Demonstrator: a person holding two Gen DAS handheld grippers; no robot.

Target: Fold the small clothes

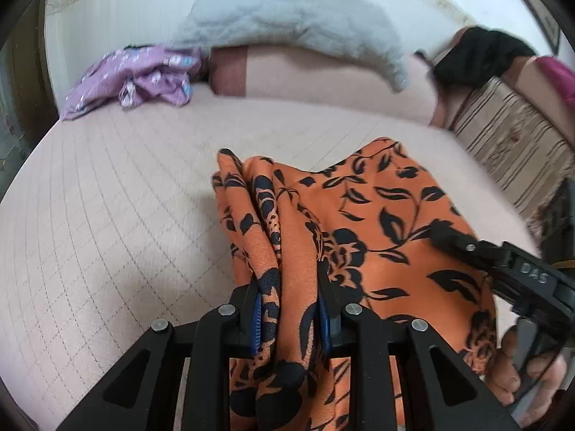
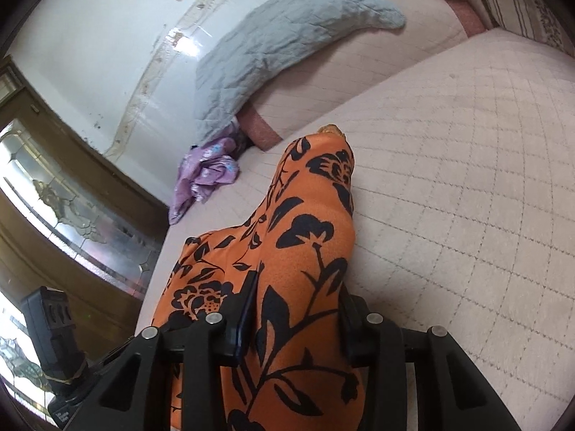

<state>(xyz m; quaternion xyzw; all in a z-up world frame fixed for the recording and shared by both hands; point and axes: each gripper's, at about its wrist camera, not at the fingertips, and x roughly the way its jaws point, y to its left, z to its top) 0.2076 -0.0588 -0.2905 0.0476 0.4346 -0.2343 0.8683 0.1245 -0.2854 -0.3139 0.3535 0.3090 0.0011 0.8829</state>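
Pale pink quilted bed cover (image 1: 118, 194), grid-stitched, spans the frame. Grey quilted pillow (image 1: 287, 18) at 12 o'clock, leaning against a white wall (image 2: 90, 36). Striped beige cushion (image 1: 510, 133) at 3 o'clock. In the right wrist view, a wooden door with patterned glass (image 2: 54, 194) at 9 o'clock.

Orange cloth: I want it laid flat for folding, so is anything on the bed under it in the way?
Nothing visible. The orange cloth hangs over bare pink bedspread; the purple garment and grey quilt lie far back by the wall.
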